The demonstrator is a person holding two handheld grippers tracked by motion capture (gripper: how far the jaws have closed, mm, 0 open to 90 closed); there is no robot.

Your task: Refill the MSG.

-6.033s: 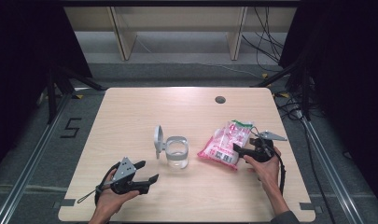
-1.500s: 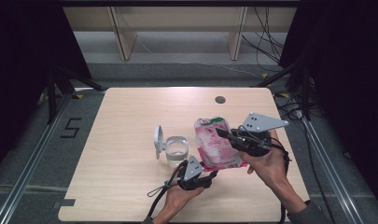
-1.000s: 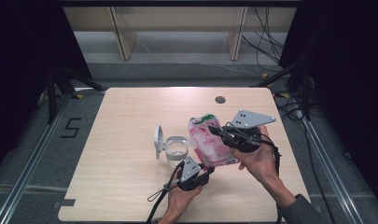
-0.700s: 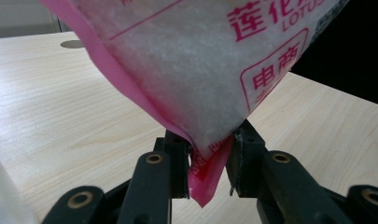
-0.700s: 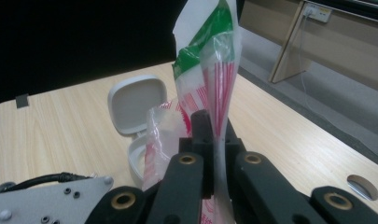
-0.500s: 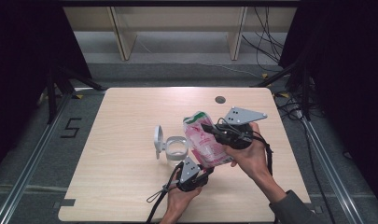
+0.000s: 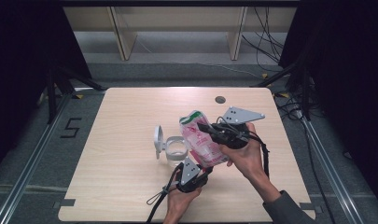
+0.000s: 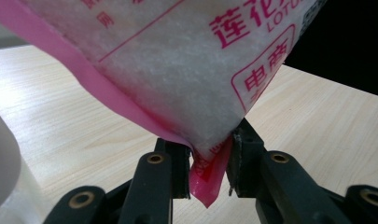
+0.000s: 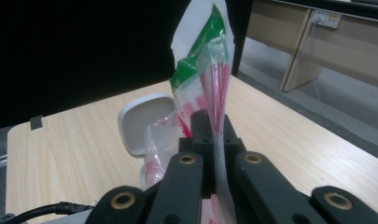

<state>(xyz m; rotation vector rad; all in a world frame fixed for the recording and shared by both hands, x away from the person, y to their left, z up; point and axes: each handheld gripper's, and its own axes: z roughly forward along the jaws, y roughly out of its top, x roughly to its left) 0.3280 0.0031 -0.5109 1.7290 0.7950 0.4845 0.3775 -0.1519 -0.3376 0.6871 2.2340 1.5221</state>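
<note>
Left tool [image 7: 194,173], nearest the camera, pinches the bottom corner of the pink sugar bag [image 7: 203,142]; beyond it, the right tool [image 7: 204,127] clamps the bag's upper edge. Over the last seconds the bag has come off the bench [image 7: 121,186] and tipped toward the clear lidded jar [image 7: 175,149] just left of it, so pouring looks imminent.

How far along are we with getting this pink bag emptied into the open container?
Done: container lid open, bag lifted off the table. In hand: right gripper pinches the bag's side; left gripper grips its bottom corner. Left: tipping; nothing visibly pours yet.
</note>
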